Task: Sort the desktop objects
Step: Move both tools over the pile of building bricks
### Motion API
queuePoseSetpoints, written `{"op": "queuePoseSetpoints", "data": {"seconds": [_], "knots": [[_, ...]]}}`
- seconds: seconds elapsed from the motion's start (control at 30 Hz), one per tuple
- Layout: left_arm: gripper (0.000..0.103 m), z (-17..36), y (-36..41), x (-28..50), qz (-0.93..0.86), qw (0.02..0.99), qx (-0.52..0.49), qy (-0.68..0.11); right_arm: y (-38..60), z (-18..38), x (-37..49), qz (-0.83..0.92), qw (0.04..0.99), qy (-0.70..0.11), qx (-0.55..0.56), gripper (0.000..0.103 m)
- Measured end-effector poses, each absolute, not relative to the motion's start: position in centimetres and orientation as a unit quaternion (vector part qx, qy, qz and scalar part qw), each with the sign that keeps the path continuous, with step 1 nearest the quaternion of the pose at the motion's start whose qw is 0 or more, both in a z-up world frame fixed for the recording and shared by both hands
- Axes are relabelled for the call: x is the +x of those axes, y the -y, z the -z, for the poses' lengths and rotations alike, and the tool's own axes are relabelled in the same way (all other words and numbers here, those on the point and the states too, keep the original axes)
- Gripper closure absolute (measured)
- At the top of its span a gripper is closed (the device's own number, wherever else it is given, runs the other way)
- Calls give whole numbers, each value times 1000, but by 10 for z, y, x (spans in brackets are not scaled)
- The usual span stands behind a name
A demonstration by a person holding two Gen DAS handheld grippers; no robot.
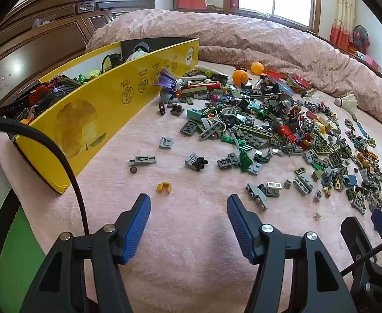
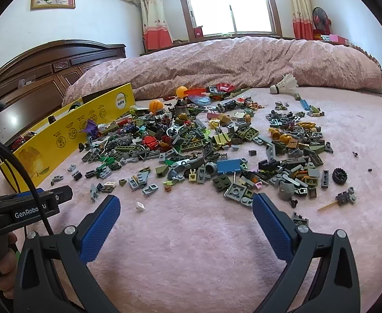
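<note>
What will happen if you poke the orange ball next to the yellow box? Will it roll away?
Probably yes. The orange ball is round and smooth, so a poke would likely send it rolling, though the fuzzy pink blanket may slow it. It looks like a ping-pong ball, so probably very light. Bricks and the yellow box close by could stop it.

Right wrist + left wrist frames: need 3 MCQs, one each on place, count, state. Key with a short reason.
1. Where is the yellow box relative to the brick pile?
A. left of it
B. right of it
C. on top of it

2. How many orange balls lie at the pile's far edge?
A. none
B. two
C. five

3. What is the state of the left gripper and right gripper?
A. both open, empty
B. both shut on bricks
C. one holds the shuttlecock

Answers: A, the box borders the pile's left side; B, two show in both views; A, fingers are spread with only blanket between.
</note>
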State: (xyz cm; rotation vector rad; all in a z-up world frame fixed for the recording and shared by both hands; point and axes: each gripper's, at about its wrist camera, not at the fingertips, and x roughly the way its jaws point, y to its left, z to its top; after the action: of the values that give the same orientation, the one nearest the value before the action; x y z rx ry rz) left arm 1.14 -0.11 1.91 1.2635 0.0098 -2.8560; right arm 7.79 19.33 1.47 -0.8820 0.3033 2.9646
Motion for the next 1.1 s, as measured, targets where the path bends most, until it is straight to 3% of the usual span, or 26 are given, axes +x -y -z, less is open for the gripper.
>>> {"op": "queuePoseSetpoints", "data": {"seconds": [1.1], "knots": [[40, -30, -15, -2, 921, 6, 388, 16, -200, -28, 79, -963, 27, -65, -261, 0]]}}
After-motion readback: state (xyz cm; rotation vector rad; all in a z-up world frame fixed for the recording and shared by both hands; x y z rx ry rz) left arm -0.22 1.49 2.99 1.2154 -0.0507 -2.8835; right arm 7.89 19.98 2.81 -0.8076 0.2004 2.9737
